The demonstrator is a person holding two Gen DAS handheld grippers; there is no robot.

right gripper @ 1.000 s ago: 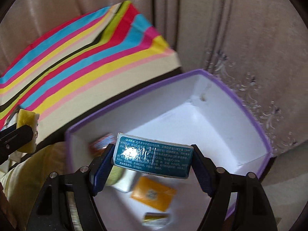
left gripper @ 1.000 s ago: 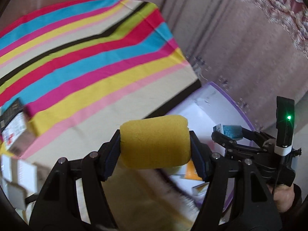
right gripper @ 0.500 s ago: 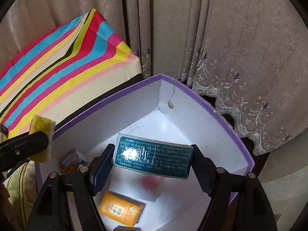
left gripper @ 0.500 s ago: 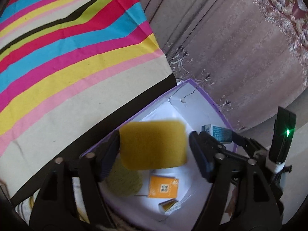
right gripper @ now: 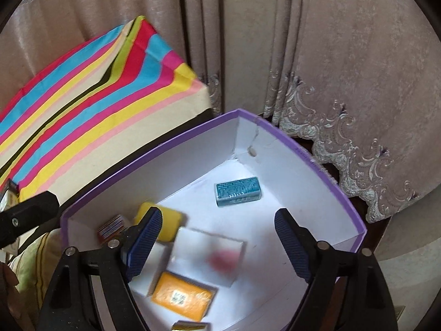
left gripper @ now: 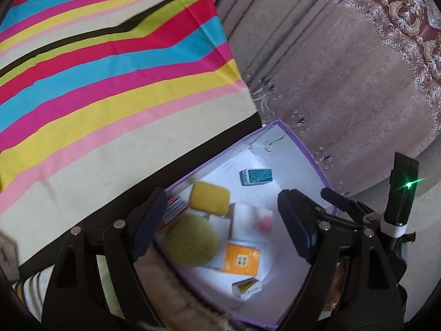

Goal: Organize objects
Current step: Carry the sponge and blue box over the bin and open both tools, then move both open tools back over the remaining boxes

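Drop step, by my reading: both tools are opening over the purple box [right gripper: 341,193] with nothing between their jaws. Left tool [left gripper: 220,229], right tool [right gripper: 217,245]. Inside the box lie one yellow sponge [left gripper: 210,197], one teal packet [right gripper: 238,191], one orange packet [right gripper: 182,298]. Next: fetch from the striped cloth [left gripper: 96,82] beside the box.

The yellow sponge [left gripper: 210,197] no longer sits between the left gripper [left gripper: 224,224] pads; it lies in the purple box [left gripper: 308,154]. The teal packet [right gripper: 238,192] has left the right gripper [right gripper: 217,244] and rests at the box's far end. Both jaws are opening, empty.
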